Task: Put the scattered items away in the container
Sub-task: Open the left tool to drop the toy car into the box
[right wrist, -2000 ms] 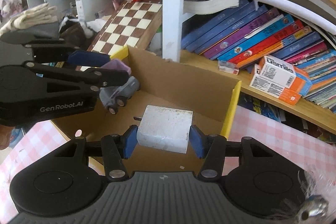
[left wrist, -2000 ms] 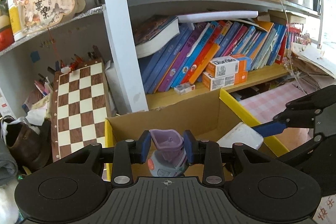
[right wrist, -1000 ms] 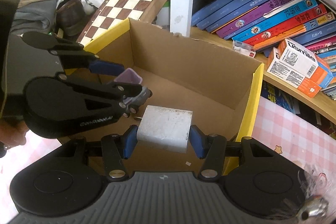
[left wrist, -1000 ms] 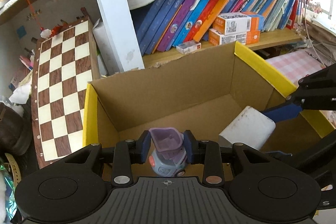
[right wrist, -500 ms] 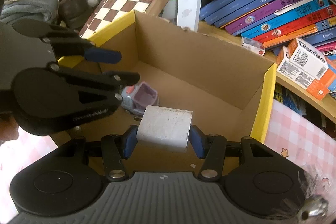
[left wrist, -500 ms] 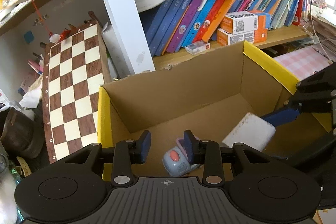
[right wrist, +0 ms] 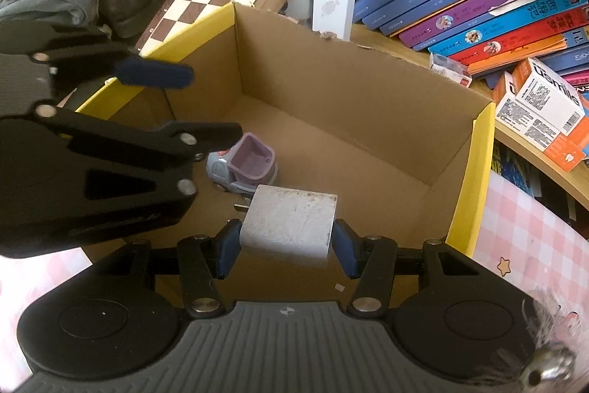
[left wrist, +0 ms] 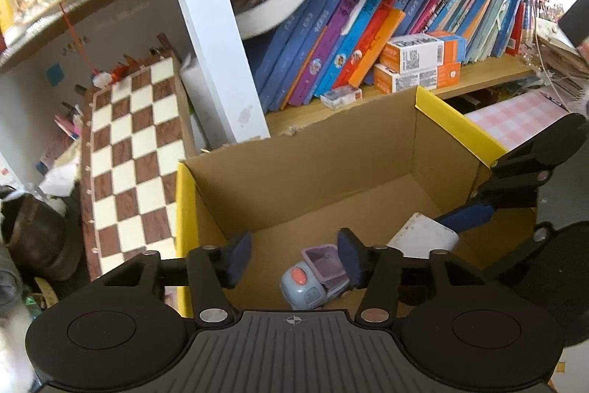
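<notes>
Open brown cardboard box with yellow-taped side rims (left wrist: 456,126), standing before a shelf of slanted blue, purple and red books (left wrist: 353,24) with a brown-and-cream chessboard (left wrist: 136,150) leaning at its left; a small grey toy truck with a lilac tipper bed (right wrist: 244,168) rests on the box floor. The left gripper (left wrist: 292,255) hangs above the truck with its jaws spread wide and nothing between them. The right gripper (right wrist: 287,244), inside the box, has its blue-padded jaws pressed against both sides of a scuffed white rectangular block (right wrist: 291,223), held just beside the truck and clear of the floor.
</notes>
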`<state>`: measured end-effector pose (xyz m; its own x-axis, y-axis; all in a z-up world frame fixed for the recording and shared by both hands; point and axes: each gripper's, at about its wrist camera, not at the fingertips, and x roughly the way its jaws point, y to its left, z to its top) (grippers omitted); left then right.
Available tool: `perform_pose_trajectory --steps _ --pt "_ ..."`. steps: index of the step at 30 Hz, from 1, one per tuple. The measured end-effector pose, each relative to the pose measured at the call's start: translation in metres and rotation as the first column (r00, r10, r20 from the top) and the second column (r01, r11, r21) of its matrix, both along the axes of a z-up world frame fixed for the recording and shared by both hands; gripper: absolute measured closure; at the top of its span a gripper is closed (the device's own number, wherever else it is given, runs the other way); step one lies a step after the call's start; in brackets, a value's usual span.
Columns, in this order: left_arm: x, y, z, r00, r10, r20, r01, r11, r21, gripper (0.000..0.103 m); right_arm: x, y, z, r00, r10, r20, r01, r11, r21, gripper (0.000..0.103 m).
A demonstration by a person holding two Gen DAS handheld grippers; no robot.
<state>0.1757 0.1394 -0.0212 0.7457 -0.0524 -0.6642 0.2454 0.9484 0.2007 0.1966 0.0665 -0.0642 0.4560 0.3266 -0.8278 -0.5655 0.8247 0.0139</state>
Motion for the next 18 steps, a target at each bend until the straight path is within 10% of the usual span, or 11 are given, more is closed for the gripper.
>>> perform_pose_trajectory --steps 18 --pt "-0.015 0.005 0.012 0.999 0.017 0.036 -0.017 1.0 0.0 0.041 0.004 0.002 -0.002 1.0 -0.004 -0.013 0.003 1.0 -0.013 0.053"
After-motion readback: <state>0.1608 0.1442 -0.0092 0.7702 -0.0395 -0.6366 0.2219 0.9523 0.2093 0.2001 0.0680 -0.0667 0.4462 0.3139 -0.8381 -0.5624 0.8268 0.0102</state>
